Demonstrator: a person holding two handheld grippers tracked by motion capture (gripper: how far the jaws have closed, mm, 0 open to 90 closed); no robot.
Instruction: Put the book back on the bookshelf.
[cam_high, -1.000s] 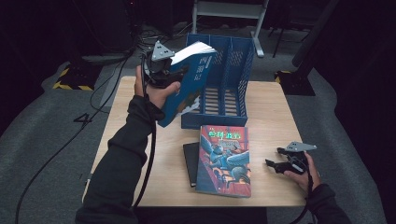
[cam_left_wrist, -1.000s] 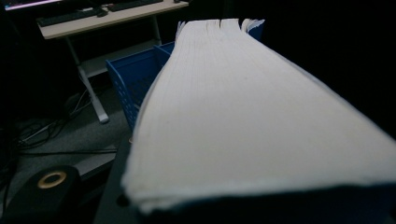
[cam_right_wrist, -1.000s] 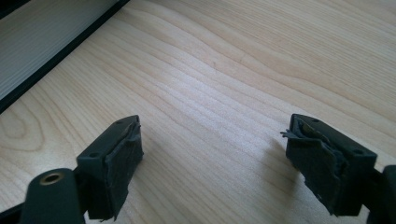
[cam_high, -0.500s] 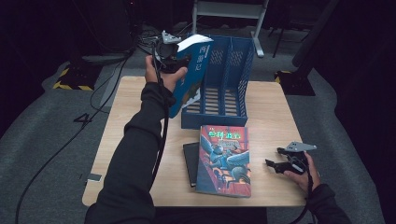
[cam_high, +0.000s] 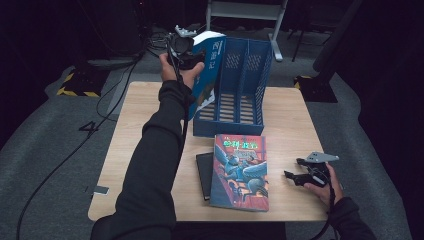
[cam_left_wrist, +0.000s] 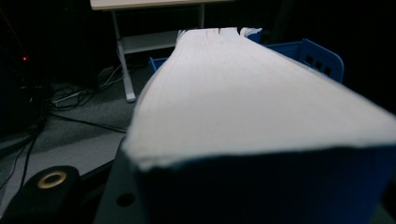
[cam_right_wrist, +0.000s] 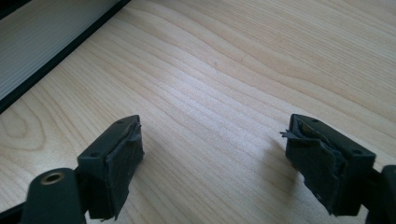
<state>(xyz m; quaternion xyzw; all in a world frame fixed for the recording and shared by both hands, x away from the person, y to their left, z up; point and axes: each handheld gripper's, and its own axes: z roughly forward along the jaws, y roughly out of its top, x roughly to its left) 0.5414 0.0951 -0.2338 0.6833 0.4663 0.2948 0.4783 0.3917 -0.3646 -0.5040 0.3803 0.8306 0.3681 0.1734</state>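
Filing step under way: left hand-held gripper (cam_high: 186, 49) clamps blue book (cam_high: 207, 70) tilted above the blue file rack (cam_high: 240, 95) leftmost slot, next needing upright alignment and lowering; right hand-held gripper (cam_high: 300, 172) rests open and empty on desk (cam_high: 290, 115).

bare tabletop (cam_high: 295, 125) right of rack (cam_high: 240, 95)

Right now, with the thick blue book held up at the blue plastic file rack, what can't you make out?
- Left gripper: in its own view the thick blue book covers the jaws, so pad contact stays unseen.
- Blue plastic file rack: in the high view the book and hand hide the leftmost slot, so whether the book is in it is unclear.
- Black book: mostly under the illustrated book.
- Spine lettering: too small.
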